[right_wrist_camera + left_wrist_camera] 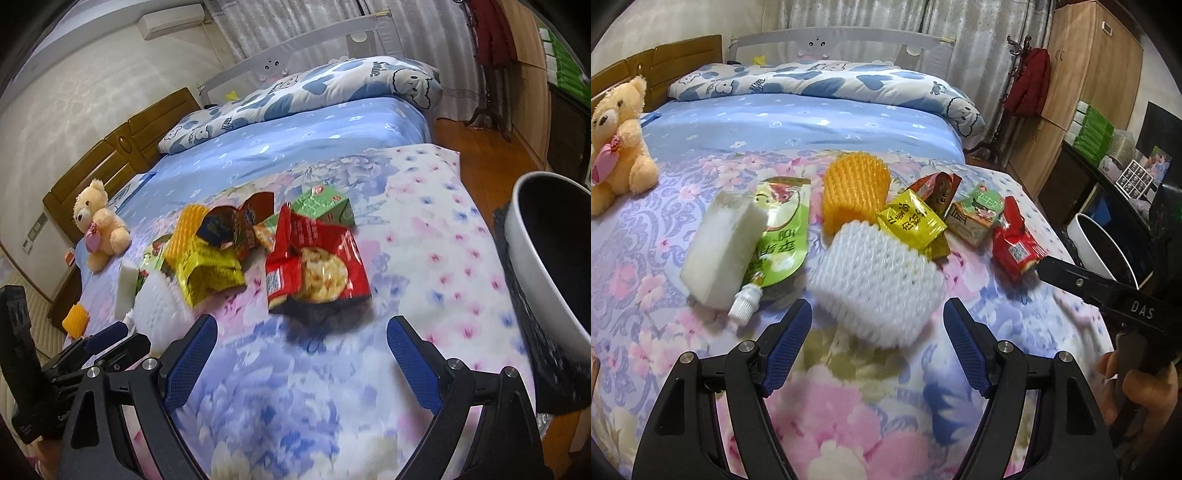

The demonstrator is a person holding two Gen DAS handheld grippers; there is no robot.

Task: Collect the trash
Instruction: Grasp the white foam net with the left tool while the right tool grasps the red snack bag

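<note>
Floral bedding (868, 387) carries the litter. Left gripper (877, 332): jaws released, empty, just short of the white foam net (875, 280). Right gripper (302, 350): jaws spread, empty, near the red snack bag (317, 266). Straddle each item squarely before clamping; crinkly film may slip. The bin (546, 266) stands beside the bed.

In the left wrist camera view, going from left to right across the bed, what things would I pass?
teddy bear → white foam block → green spout pouch → white foam net → green carton → red wrapper → right gripper
</note>
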